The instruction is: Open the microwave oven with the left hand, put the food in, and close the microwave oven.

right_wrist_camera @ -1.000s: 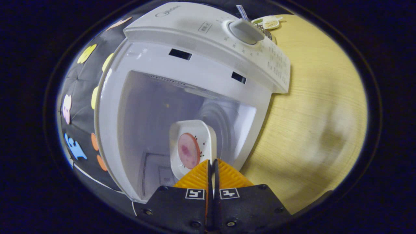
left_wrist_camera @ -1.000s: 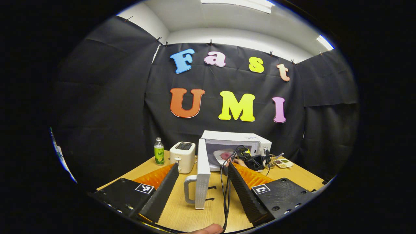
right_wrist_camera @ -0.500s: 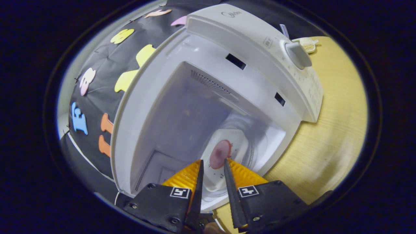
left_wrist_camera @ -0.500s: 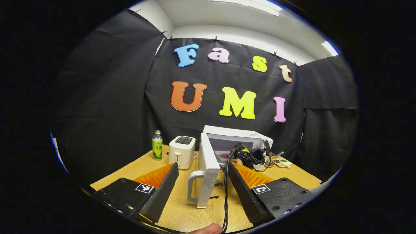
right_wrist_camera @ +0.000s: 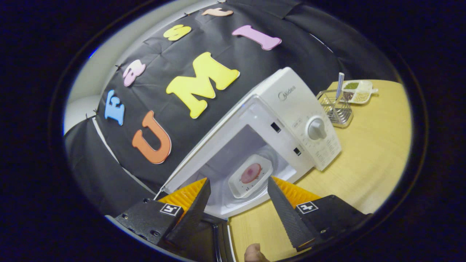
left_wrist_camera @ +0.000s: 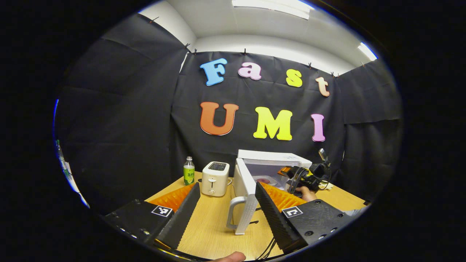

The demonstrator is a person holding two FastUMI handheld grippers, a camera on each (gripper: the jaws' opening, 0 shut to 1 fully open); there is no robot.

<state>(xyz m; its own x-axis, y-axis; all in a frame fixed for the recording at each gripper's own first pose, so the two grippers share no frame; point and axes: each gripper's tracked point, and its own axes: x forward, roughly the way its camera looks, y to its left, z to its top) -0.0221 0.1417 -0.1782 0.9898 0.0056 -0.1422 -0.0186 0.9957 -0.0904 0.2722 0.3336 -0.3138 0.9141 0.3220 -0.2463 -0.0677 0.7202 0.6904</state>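
Microwave (right_wrist_camera: 291,109) cavity: plate (right_wrist_camera: 250,175) beyond parted jaws.

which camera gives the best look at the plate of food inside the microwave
The right gripper view: the plate of food lies in plain sight on the floor of the open microwave. In the left gripper view it is a small reddish patch behind the door.

I see a white microwave oven (right_wrist_camera: 291,105) holding a white plate (right_wrist_camera: 250,175) with pink-red food (right_wrist_camera: 251,173), on a pale wood-grain table (right_wrist_camera: 367,153). My right gripper (right_wrist_camera: 236,193) is black with ribbed orange fingers (right_wrist_camera: 187,193) and black-and-white square markers. Far left stand a white toaster (left_wrist_camera: 215,174) and a green-labelled bottle (left_wrist_camera: 188,171).
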